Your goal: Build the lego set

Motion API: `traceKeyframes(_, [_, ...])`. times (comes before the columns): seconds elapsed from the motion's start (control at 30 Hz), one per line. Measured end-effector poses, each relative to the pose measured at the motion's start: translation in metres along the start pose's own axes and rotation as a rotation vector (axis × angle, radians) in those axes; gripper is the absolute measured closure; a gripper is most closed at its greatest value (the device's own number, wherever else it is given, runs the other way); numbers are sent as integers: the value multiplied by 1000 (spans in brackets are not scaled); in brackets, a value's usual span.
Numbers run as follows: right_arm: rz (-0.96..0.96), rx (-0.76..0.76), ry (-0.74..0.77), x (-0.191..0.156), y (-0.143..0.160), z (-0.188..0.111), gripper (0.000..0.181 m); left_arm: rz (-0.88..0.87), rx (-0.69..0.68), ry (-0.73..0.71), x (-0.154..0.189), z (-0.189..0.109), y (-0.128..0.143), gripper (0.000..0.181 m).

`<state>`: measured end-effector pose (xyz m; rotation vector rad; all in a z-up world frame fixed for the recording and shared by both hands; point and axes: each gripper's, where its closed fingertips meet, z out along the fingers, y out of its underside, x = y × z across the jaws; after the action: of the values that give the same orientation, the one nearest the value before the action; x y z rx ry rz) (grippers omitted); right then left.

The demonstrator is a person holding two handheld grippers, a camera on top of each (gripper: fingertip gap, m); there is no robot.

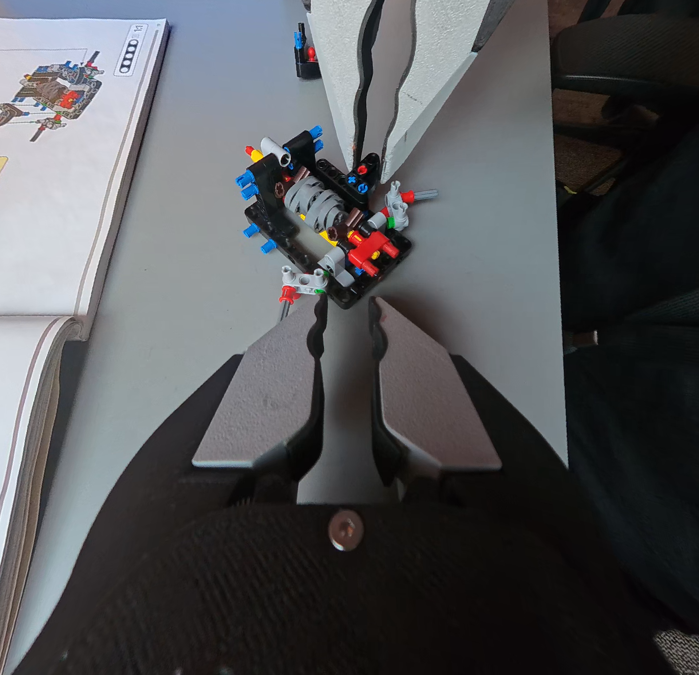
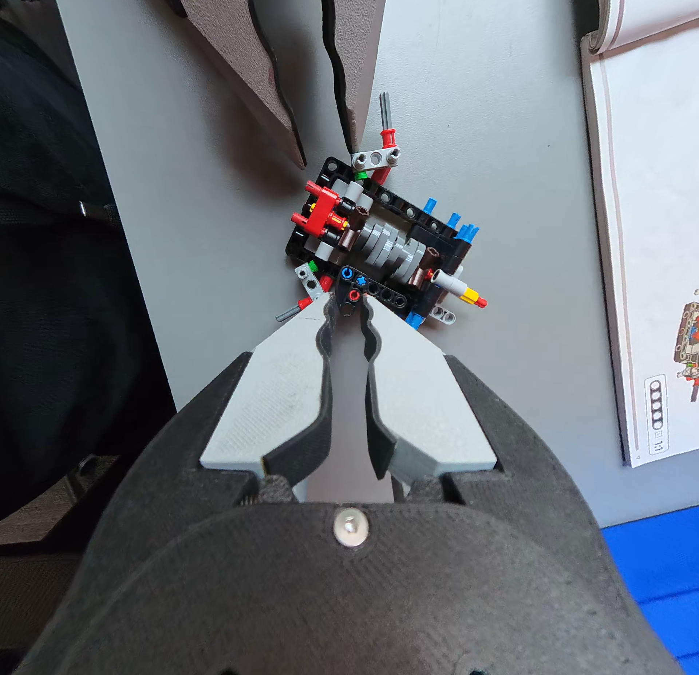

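Observation:
The Lego assembly (image 1: 321, 218) lies on the grey table (image 1: 189, 240): a black beam frame around a grey ribbed drum, with a red connector, blue pins and grey links. It also shows in the right wrist view (image 2: 378, 240). My right gripper (image 2: 347, 298) is shut on a small black triangular beam (image 2: 346, 305) with red and blue pins, held against the frame's side. It reaches in from the top of the left wrist view (image 1: 370, 167). My left gripper (image 1: 347, 301) is open, its tips on either side of the frame's near corner, and it also shows in the right wrist view (image 2: 328, 158).
An open instruction booklet (image 1: 75, 165) lies left of the assembly, and at the right in the right wrist view (image 2: 662, 240). A small black sub-assembly (image 1: 306, 61) stands beyond it. A blue tray (image 2: 662, 581) sits at the far end. The table edge (image 1: 556, 240) runs beside a black chair. My right fingertips sit around 7 centimeters from my left ones.

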<state>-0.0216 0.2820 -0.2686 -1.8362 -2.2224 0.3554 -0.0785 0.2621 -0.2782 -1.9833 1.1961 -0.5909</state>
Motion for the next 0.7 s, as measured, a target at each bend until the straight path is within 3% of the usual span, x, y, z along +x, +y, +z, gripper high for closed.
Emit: traceKeyframes(0.7, [-53,-6,-30,-1,15,-4,172,15,-2,40,17,7,-5,160])
